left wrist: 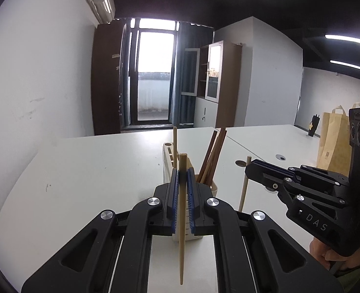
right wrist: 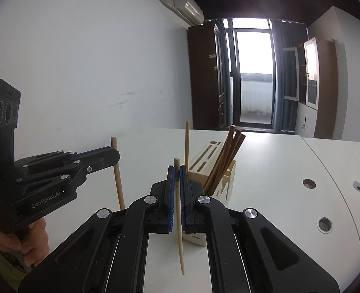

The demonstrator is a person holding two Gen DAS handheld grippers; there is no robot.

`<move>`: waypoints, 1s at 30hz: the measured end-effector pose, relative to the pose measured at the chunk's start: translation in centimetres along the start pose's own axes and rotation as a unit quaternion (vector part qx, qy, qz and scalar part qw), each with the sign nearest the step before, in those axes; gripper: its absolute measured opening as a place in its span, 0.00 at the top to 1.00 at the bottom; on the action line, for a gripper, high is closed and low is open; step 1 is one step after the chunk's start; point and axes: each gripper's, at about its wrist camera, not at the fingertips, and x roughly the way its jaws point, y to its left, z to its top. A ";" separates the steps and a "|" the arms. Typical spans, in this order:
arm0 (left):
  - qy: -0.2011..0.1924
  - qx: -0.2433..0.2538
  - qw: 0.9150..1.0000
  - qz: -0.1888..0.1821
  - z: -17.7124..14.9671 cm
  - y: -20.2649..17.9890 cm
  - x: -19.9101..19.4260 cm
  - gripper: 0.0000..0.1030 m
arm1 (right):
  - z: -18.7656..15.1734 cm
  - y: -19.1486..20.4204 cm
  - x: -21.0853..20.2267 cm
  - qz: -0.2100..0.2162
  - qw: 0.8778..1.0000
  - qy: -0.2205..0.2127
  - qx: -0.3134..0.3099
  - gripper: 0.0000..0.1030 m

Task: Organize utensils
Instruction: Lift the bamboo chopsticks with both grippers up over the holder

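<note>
My left gripper (left wrist: 182, 173) is shut on a light wooden chopstick (left wrist: 181, 232), held upright above the white table (left wrist: 94, 166). My right gripper (right wrist: 177, 171) is shut on a second light chopstick (right wrist: 179, 229), also upright. Each gripper shows in the other's view: the right gripper (left wrist: 250, 168) with its chopstick (left wrist: 243, 188), the left gripper (right wrist: 114, 156) with its chopstick (right wrist: 117, 178). Just beyond both stands a cream utensil holder (right wrist: 225, 183) with several dark brown chopsticks (right wrist: 228, 156) leaning in its cup and one light chopstick (right wrist: 186, 144) upright. The holder also shows in the left wrist view (left wrist: 168, 156).
A brown paper bag (left wrist: 331, 141) and a small dark object (left wrist: 313, 127) stand on the table at far right. Round cable holes (right wrist: 309, 183) dot the right side of the table. A white wall runs along the left.
</note>
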 end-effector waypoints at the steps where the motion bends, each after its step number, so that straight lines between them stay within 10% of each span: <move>1: -0.007 0.001 1.000 0.001 0.2 0.0 -0.1 0.94 | 0.2 -0.1 -0.1 0.001 1.000 -0.006 0.000 0.95; 30: -0.187 0.039 0.981 0.020 5.3 -3.1 -2.2 0.94 | 3.6 -4.4 -1.2 0.049 0.979 -0.196 0.033 0.95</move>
